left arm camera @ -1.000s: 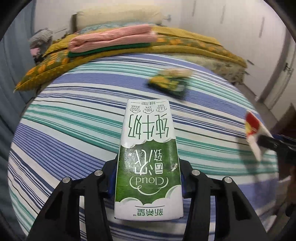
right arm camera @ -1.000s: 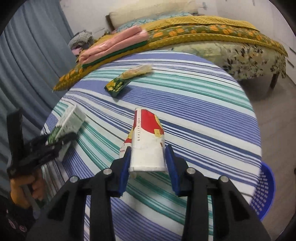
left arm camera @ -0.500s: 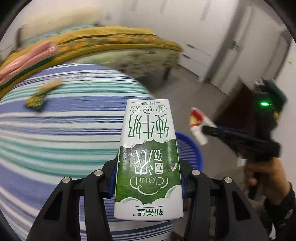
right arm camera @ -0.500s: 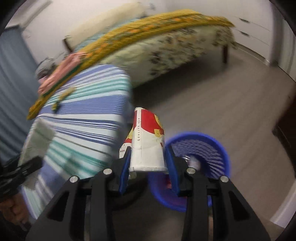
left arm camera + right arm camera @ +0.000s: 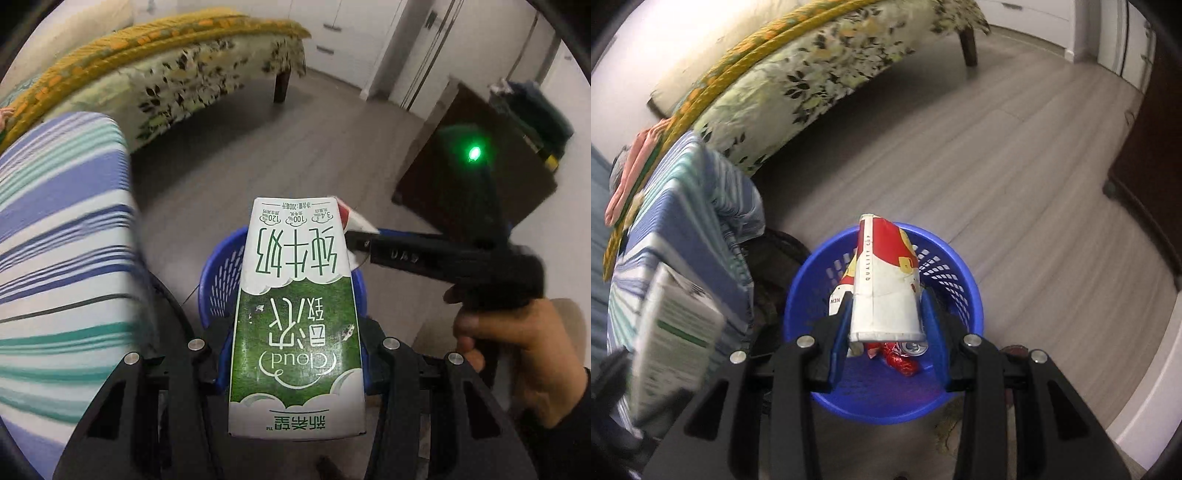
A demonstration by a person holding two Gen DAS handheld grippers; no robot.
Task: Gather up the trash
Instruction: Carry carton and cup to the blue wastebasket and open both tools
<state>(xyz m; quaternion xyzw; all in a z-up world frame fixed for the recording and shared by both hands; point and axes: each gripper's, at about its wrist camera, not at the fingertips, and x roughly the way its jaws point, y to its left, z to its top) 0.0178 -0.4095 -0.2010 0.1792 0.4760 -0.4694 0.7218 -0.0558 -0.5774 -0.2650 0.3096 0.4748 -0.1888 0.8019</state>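
Two tools hang over the blue basket (image 5: 960,291) on the floor: the left tool (image 5: 295,354) clamps a green-and-white milk carton (image 5: 295,317), the right tool (image 5: 884,314) a flattened paper cup (image 5: 886,288).

The grey wooden floor (image 5: 1015,177) is carrying a blue basket (image 5: 964,291), which is sitting right below the right gripper's fingers. Red shiny trash (image 5: 901,363) and a can (image 5: 915,346) are lying at the bottom of the basket. To the left of the basket, a table with a striped cloth (image 5: 687,221) is standing on the floor. Far ahead of the gripper, a bed with a leafy cover (image 5: 820,62) is standing on a dark leg (image 5: 968,48). A dark cabinet (image 5: 1148,155) is standing off to the right.
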